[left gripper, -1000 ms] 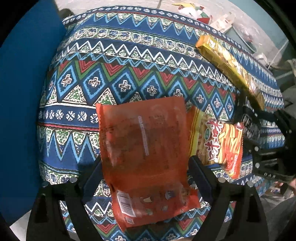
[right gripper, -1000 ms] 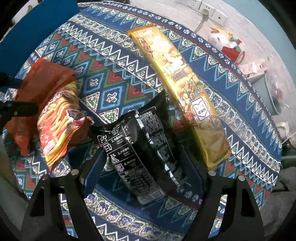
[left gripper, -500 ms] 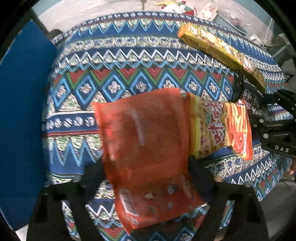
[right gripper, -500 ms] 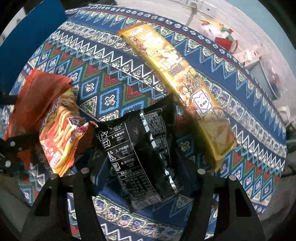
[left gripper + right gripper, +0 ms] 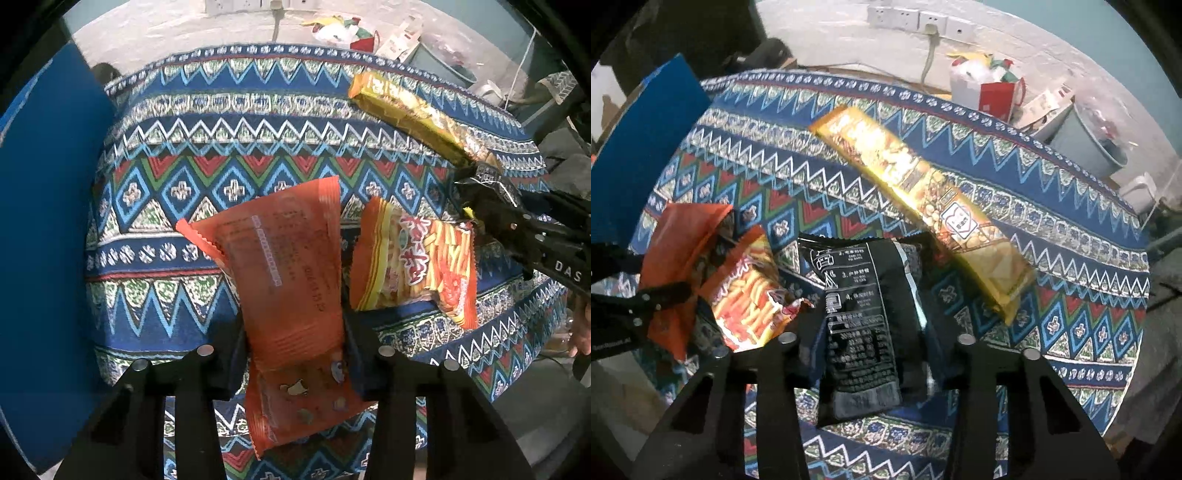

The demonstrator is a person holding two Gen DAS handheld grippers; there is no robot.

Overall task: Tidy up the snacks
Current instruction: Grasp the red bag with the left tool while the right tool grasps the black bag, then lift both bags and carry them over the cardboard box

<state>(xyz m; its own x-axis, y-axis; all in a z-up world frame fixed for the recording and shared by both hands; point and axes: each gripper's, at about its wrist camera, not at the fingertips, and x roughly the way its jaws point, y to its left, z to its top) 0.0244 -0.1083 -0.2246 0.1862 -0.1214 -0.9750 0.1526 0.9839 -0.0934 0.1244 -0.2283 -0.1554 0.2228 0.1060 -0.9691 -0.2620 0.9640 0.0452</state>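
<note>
Patterned cloth [image 5: 258, 155] is covering the table, and nearest each camera the jaws have just been closing: the left gripper [image 5: 295, 354] is clamping the orange pack [image 5: 291, 280] and the right gripper [image 5: 875, 339] is clamping the black pack [image 5: 864, 317], both gripped low across the body. Either crinkly, glossy pack could be slipping or twisting, since each is hanging from a narrow pinch on slick film. Between them the striped pack [image 5: 413, 266] is lying on the cloth, and farther right the long yellow pack [image 5: 923, 199] is lying slantwise.
</note>
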